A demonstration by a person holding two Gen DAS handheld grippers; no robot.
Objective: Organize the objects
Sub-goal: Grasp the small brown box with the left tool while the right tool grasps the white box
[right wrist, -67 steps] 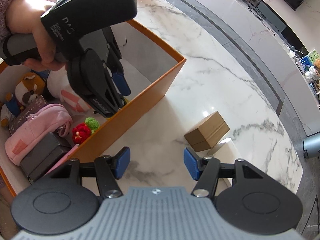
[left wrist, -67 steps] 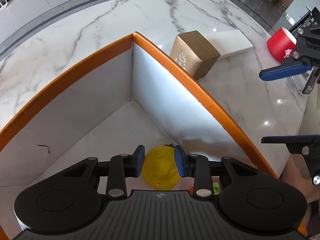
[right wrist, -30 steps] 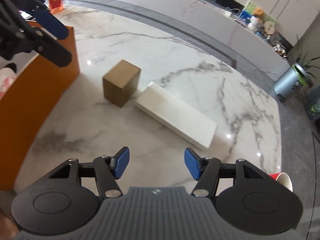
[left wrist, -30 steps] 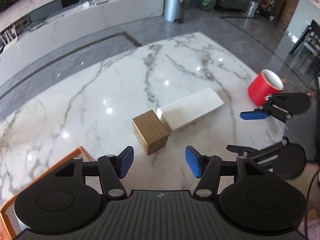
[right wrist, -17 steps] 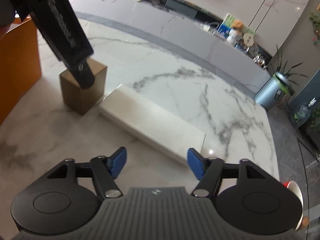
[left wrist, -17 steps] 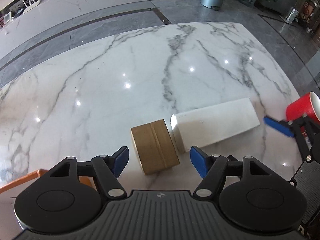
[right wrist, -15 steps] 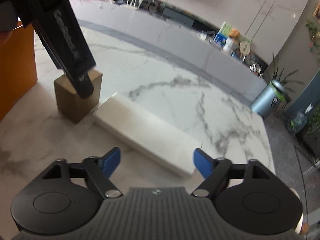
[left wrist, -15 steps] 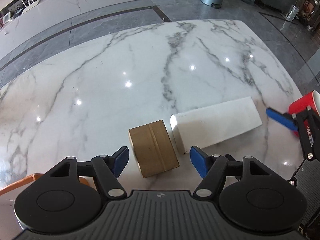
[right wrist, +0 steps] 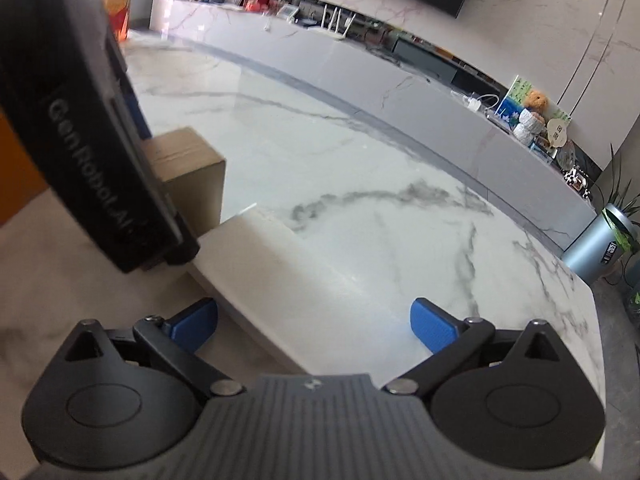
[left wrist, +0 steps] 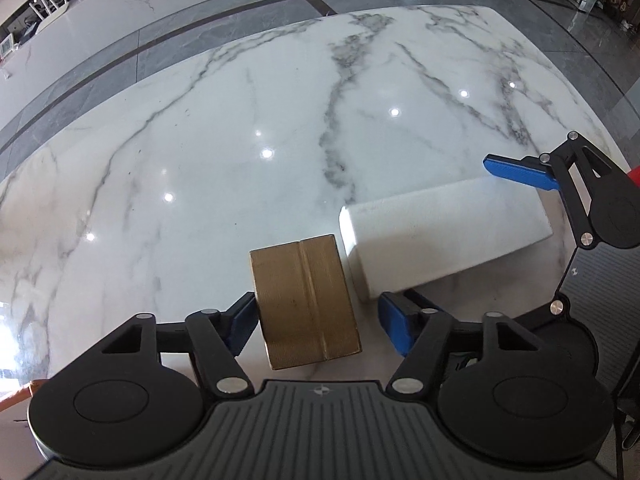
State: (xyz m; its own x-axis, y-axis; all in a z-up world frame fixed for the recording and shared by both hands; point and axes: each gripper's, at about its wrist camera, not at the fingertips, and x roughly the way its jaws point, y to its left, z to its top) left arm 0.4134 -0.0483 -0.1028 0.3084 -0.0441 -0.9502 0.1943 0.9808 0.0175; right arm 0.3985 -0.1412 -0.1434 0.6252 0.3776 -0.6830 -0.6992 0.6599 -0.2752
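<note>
A small gold-brown box (left wrist: 306,300) stands on the marble table. My left gripper (left wrist: 318,322) is open around it, one blue pad on each side, with a gap on the right. A long white box (left wrist: 444,234) lies just right of it. My right gripper (right wrist: 314,326) is open and straddles the white box (right wrist: 304,280) near its end, pads on both sides. In the right wrist view the left gripper's body hides part of the brown box (right wrist: 192,172). The right gripper also shows at the right edge of the left wrist view (left wrist: 520,232).
The orange storage box shows as a sliver at the far left (right wrist: 16,172) and as a corner at bottom left (left wrist: 16,394). A red cup's edge (left wrist: 634,170) peeks behind the right gripper. The marble table (left wrist: 240,128) stretches ahead, its far edge rounded.
My left gripper left the orange box, moved over to the brown box and lowered around it. My right gripper came down and opened wider around the white box.
</note>
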